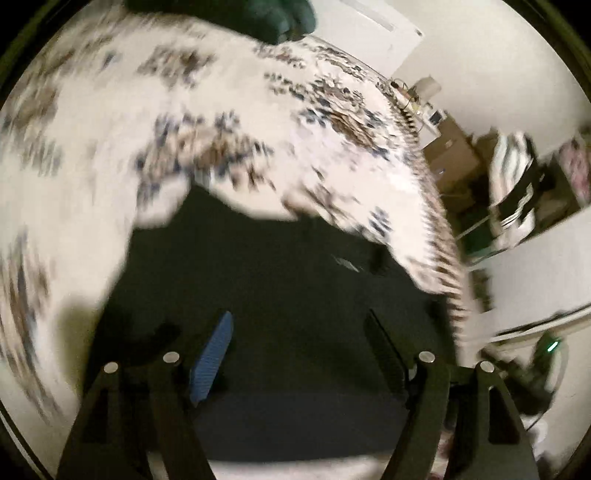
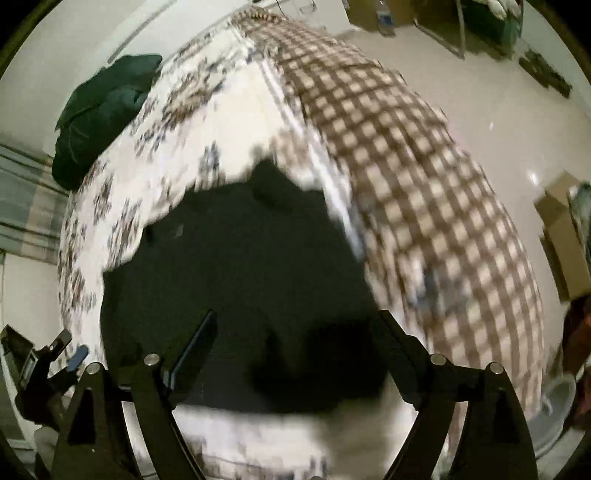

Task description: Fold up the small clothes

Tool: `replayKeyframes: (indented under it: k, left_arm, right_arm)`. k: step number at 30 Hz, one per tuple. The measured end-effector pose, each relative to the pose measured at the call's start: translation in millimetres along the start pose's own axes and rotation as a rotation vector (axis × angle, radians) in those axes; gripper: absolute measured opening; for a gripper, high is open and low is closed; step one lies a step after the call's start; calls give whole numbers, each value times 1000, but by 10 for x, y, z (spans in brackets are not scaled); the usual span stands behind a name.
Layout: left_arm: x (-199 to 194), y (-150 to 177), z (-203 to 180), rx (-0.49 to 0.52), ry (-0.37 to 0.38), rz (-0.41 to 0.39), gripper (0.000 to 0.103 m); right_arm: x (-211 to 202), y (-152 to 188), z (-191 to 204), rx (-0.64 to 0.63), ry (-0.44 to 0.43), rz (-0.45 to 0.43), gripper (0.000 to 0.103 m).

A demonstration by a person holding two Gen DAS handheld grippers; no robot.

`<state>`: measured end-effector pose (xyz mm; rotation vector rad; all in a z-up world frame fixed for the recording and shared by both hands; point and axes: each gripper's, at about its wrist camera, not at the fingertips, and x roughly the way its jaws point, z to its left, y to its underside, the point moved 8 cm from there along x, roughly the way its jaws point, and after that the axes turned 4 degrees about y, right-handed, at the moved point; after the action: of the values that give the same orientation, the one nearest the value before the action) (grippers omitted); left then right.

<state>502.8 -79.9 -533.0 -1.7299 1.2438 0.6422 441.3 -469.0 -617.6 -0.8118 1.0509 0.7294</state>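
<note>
A small black garment (image 1: 273, 280) lies spread on a bed with a white floral cover (image 1: 110, 147). It also shows in the right wrist view (image 2: 240, 266). My left gripper (image 1: 299, 328) is open, its fingers wide apart just above the garment's near part. My right gripper (image 2: 295, 332) is open too, over the garment's near edge, nothing between its fingers. Both views are motion-blurred. The left gripper (image 2: 55, 354) shows at the lower left of the right wrist view.
A dark green bundle of cloth (image 2: 103, 110) lies at the far end of the bed, also in the left wrist view (image 1: 284, 14). A brown checked blanket (image 2: 424, 192) covers the bed's right side. Cardboard boxes (image 2: 561, 236) and clutter stand on the pale floor.
</note>
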Motion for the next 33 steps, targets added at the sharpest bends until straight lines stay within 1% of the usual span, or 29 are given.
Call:
replayKeyframes:
  k: [2, 4, 5, 6, 7, 8, 9, 10, 11, 12, 13, 14, 15, 17, 21, 24, 27, 30, 33]
  left_arm:
    - [270, -159, 179, 56, -77, 23, 73]
    - [630, -348, 429, 71, -150, 64, 73]
    - [773, -412, 532, 64, -162, 88, 73]
    - [840, -430, 643, 49, -173, 102, 73]
    - [875, -443, 750, 37, -183, 112, 73]
    - [960, -480, 848, 18, -184, 132, 73]
    - [1039, -511, 956, -11, -187, 141, 72]
    - [1045, -502, 978, -23, -174, 143, 72]
    - [1057, -500, 1007, -36, -157, 143, 69]
    - [1042, -521, 1028, -42, -146, 121, 45]
    - [1021, -523, 1036, -44, -142, 111, 8]
    - [991, -528, 1051, -45, -140, 102, 5]
    - [919, -535, 1035, -41, -117, 74, 5]
    - [767, -546, 1001, -16, -114, 25, 5]
    - [527, -671, 963, -16, -110, -53, 4]
    - [438, -787, 1005, -42, -110, -84, 4]
    - [518, -878, 1108, -68, -120, -77, 4]
    - [656, -949, 1211, -87, -135, -59, 4]
    - [856, -975, 1312, -71, -171, -23, 4]
  right_arm:
    - [422, -354, 131, -37, 20, 8, 88]
    - [805, -593, 175, -72, 50, 52, 88]
    - [956, -655, 190, -89, 60, 77, 83]
    - [1075, -692, 202, -108, 71, 92, 62]
    - [1163, -726, 210, -132, 98, 100, 50]
    - [1256, -747, 188, -145, 125, 89, 34]
    - [1238, -780, 214, -161, 117, 59, 13]
    - [1222, -793, 244, -169, 102, 40, 11]
    - [1178, -801, 269, -175, 102, 20, 11]
    - [1124, -811, 314, -190, 98, -8, 11]
    - [1053, -805, 359, -206, 98, -29, 10]
    - [993, -804, 394, -217, 96, -44, 10]
    - [940, -808, 436, -225, 88, -57, 10]
    - [802, -834, 527, -233, 75, -92, 10]
    - [492, -989, 734, -241, 22, -163, 9]
    - [399, -1111, 867, -248, 3, -190, 9]
    - [528, -1266, 958, -248, 7, -179, 9]
    - [791, -1385, 989, -211, 22, -145, 9]
    - [1063, -1475, 911, -177, 65, -119, 9]
